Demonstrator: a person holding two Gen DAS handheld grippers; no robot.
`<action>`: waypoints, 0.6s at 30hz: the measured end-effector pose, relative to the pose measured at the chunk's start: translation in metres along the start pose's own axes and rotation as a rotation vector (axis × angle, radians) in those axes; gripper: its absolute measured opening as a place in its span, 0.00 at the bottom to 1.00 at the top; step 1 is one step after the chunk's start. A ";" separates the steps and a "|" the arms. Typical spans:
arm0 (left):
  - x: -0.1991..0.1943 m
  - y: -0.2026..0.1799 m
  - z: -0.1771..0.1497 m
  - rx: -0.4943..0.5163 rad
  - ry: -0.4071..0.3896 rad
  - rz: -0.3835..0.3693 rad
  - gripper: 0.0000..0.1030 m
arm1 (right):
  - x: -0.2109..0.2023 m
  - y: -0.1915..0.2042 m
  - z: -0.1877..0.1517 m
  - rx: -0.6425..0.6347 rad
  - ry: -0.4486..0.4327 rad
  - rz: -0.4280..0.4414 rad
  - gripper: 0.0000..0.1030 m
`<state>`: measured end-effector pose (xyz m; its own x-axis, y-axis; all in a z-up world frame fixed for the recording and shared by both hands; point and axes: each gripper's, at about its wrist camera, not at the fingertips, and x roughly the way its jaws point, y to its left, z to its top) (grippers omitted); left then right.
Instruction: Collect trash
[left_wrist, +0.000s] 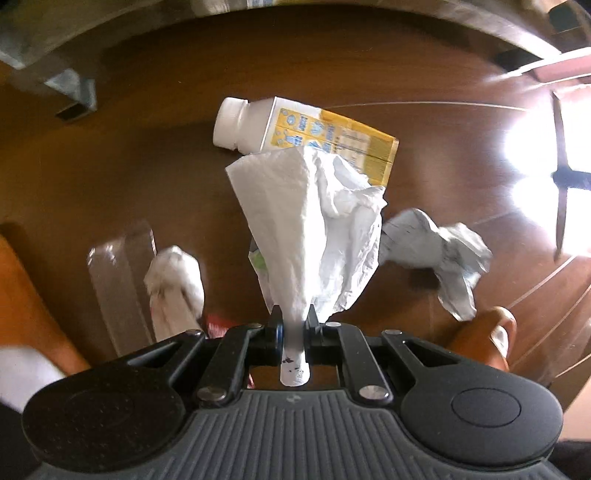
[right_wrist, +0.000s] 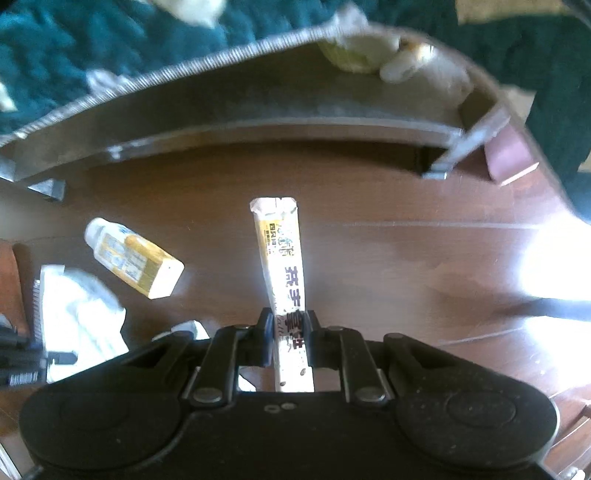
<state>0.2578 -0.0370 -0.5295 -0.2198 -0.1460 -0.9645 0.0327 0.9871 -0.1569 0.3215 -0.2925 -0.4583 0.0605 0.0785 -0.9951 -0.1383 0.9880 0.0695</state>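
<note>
Brown polished wood forms the table (left_wrist: 129, 192) on which the trash lies, seen from above by both cameras.

In the left wrist view, going from left to right: a clear plastic wrapper (left_wrist: 118, 273) is seen near the left edge, with a crumpled white wad (left_wrist: 175, 284) just beside it. At the centre, the left gripper (left_wrist: 294, 325) is clamped on the twisted end of a white paper towel (left_wrist: 306, 221), which spreads out beyond the fingertips and hides part of a white-capped bottle with a yellow label (left_wrist: 295, 125) lying on its side farther off. A small green-and-white scrap (left_wrist: 257, 258) shows at the towel's left edge. To the right a crumpled grey paper (left_wrist: 436, 251) is seen, blurred, near the glare of reflected light.

In the right wrist view, the same bottle (right_wrist: 133, 258) lies towards the left, with the white towel (right_wrist: 77, 314) nearer the left edge. At the centre, the right gripper (right_wrist: 290, 325) is closed on a long narrow sachet with yellow and black print (right_wrist: 280, 258), held between the two fingers and pointing away from the camera. Beyond it a cardboard box (right_wrist: 258, 103) stands at the far edge of the table, with pale items inside its right end, too blurred to identify.
</note>
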 end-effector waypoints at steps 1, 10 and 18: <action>0.006 0.000 0.006 0.004 0.012 0.007 0.09 | 0.003 0.000 -0.001 0.004 0.009 0.005 0.15; 0.018 0.008 0.011 0.004 0.032 -0.034 0.15 | 0.030 0.003 -0.008 0.017 0.044 0.063 0.15; -0.016 0.014 0.012 -0.037 -0.095 -0.079 0.41 | 0.026 0.002 -0.002 0.031 0.027 0.075 0.15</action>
<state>0.2730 -0.0218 -0.5189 -0.1264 -0.2271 -0.9656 -0.0170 0.9738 -0.2268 0.3205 -0.2889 -0.4844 0.0247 0.1497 -0.9884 -0.1105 0.9831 0.1462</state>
